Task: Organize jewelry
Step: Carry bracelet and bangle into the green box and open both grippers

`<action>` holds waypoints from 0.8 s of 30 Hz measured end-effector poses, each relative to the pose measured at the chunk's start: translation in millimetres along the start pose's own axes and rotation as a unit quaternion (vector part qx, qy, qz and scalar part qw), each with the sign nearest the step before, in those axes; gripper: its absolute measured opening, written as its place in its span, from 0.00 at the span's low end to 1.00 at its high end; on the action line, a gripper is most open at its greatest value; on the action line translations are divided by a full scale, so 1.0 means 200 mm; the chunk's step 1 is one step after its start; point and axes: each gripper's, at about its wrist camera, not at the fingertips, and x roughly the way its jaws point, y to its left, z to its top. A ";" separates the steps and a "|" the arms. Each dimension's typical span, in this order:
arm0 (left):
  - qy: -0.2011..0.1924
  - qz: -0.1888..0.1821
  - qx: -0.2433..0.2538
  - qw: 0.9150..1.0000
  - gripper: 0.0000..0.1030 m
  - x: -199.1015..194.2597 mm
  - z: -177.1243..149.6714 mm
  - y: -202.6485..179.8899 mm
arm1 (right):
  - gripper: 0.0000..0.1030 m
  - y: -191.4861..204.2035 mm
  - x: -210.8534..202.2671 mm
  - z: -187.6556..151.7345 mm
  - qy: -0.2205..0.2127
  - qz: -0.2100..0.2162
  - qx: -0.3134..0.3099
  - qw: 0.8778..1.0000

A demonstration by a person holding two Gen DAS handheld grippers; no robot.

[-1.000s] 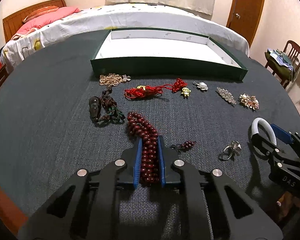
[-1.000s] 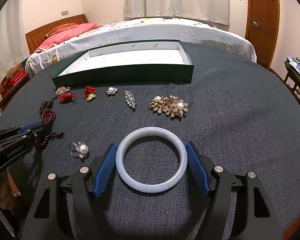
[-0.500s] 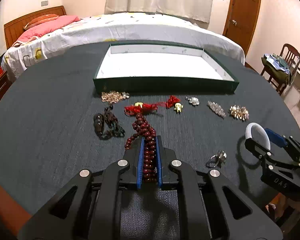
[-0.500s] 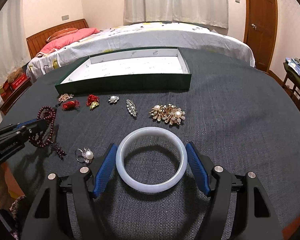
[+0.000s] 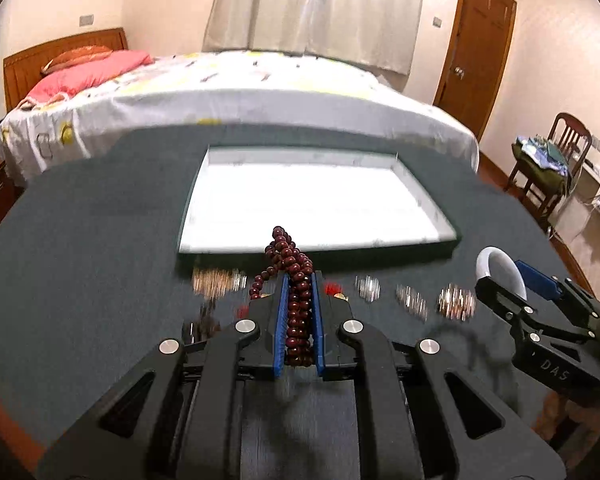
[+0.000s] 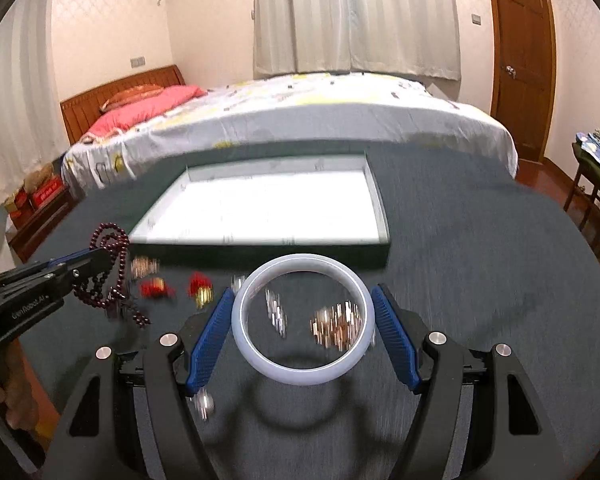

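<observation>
- The dark cloth table (image 6: 480, 248) is blurry, so the small shiny pins (image 6: 336, 326) on it are hard to make out.
- The flat box (image 6: 382, 216) at the far side looks white inside; nothing shows in it.
- The right gripper (image 6: 302, 320), spread wide, holds the smooth white bangle (image 6: 300, 372) above the table.
- The left gripper (image 5: 299, 280) is squeezed tight on round dark red beads (image 5: 296, 312), lifted near the box.

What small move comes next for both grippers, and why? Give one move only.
Probably carry both forward over the open green tray with the white lining. The left gripper is shut on the dark red bead strand, the right gripper clamps the pale white bangle, and both pieces hang clear of the dark cloth, short of the tray's near wall. Release once above the lining.
</observation>
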 end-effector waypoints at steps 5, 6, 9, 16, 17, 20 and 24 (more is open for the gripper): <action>-0.019 0.003 0.018 1.000 0.11 0.16 0.24 0.00 | 0.66 0.00 0.15 0.23 -0.023 -0.007 -0.012 1.000; -0.017 0.000 0.016 1.000 0.11 0.20 0.27 0.00 | 0.66 0.00 0.19 0.26 -0.023 -0.007 -0.014 1.000; -0.007 -0.002 0.014 1.000 0.11 0.35 0.38 0.02 | 0.66 0.00 0.35 0.38 -0.021 -0.013 -0.025 0.999; 0.033 0.018 0.001 0.999 0.11 0.76 0.55 0.11 | 0.66 -0.04 0.79 0.52 0.030 -0.022 -0.018 0.999; 0.038 0.020 0.001 0.999 0.11 0.79 0.55 0.12 | 0.66 -0.05 0.86 0.53 0.042 -0.022 -0.016 0.999; 0.062 0.026 -0.001 0.998 0.11 0.94 0.58 0.15 | 0.66 -0.08 0.99 0.54 0.070 -0.017 -0.001 0.997; 0.089 0.030 -0.001 0.996 0.11 1.07 0.61 0.18 | 0.66 -0.10 1.10 0.58 0.109 -0.017 0.000 0.994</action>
